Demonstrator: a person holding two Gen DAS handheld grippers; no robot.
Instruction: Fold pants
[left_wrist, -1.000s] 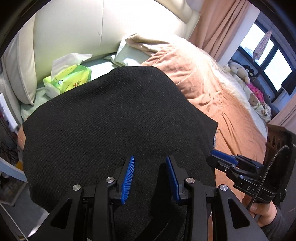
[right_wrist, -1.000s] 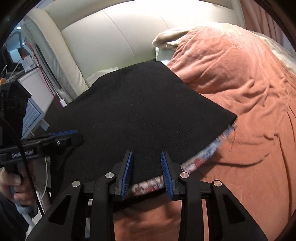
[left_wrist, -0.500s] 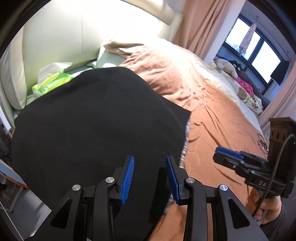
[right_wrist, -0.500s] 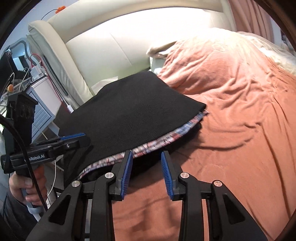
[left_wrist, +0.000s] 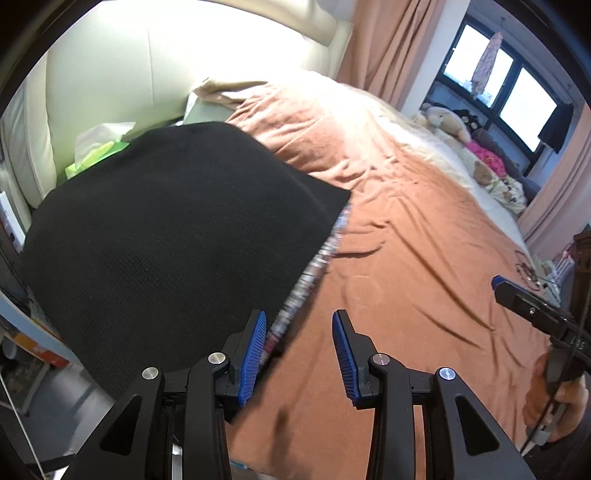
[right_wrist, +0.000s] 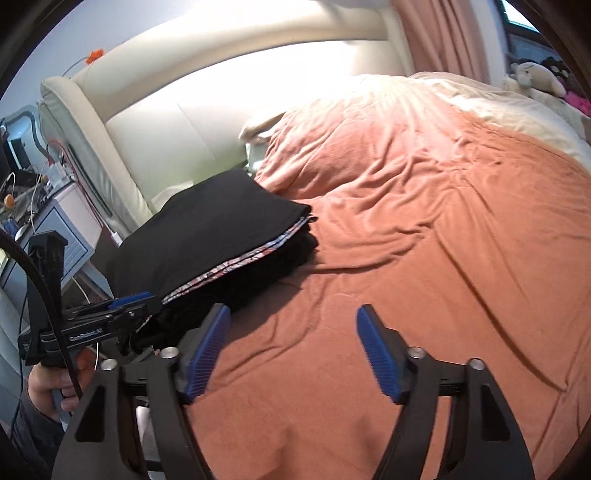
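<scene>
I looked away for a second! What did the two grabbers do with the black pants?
Both let go. The right gripper dropped the patterned edge, pulled back over the orange blanket, and its fingers are opening with nothing between them. The left gripper also slid off the black pants, now empty. The pants stayed folded by the headboard.

Folded pants beside an emptying right gripper

The black pants (right_wrist: 221, 236) lay folded on the orange bedspread (right_wrist: 424, 240); the right gripper (right_wrist: 291, 350) was opening over bare cloth, holding nothing.
</scene>
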